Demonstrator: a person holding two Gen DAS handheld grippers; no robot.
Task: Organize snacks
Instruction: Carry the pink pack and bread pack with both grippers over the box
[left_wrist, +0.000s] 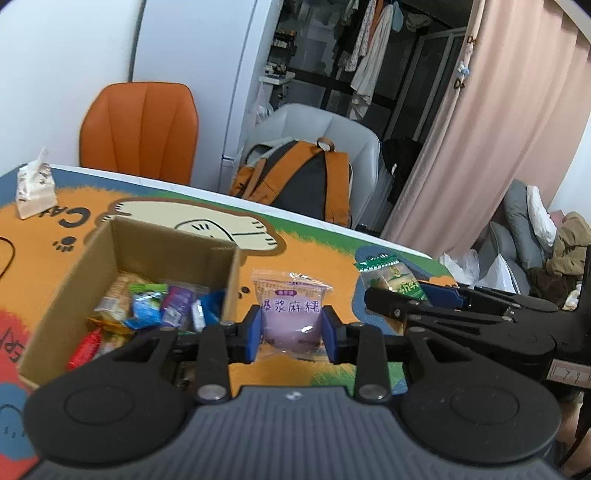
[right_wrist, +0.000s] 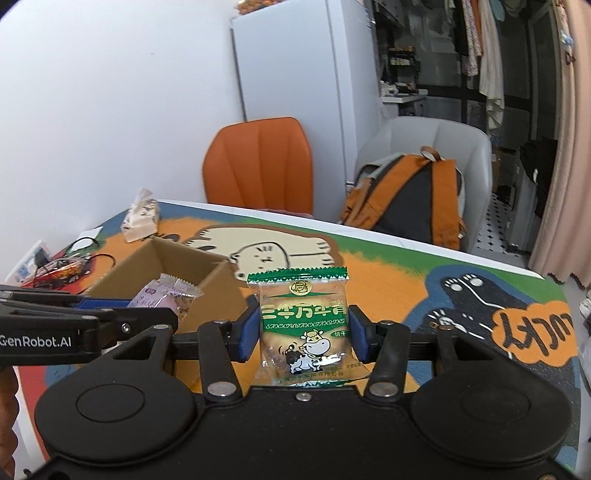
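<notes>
My left gripper (left_wrist: 291, 332) is shut on a purple mochi packet (left_wrist: 290, 314), held above the table just right of an open cardboard box (left_wrist: 103, 258) with several snack packets (left_wrist: 155, 306) inside. My right gripper (right_wrist: 301, 332) is shut on a green biscuit packet with a cow (right_wrist: 301, 325), held upright above the table right of the box (right_wrist: 207, 277). The right gripper and its green packet (left_wrist: 399, 280) show in the left wrist view; the left gripper and its purple packet (right_wrist: 162, 295) show in the right wrist view.
The table has a colourful cartoon mat (right_wrist: 406, 266). A tissue pack (left_wrist: 33, 188) lies at the far left corner, cables and a red packet (right_wrist: 62, 269) at the left. An orange chair (right_wrist: 258, 166) and a grey chair with a backpack (right_wrist: 413, 199) stand behind.
</notes>
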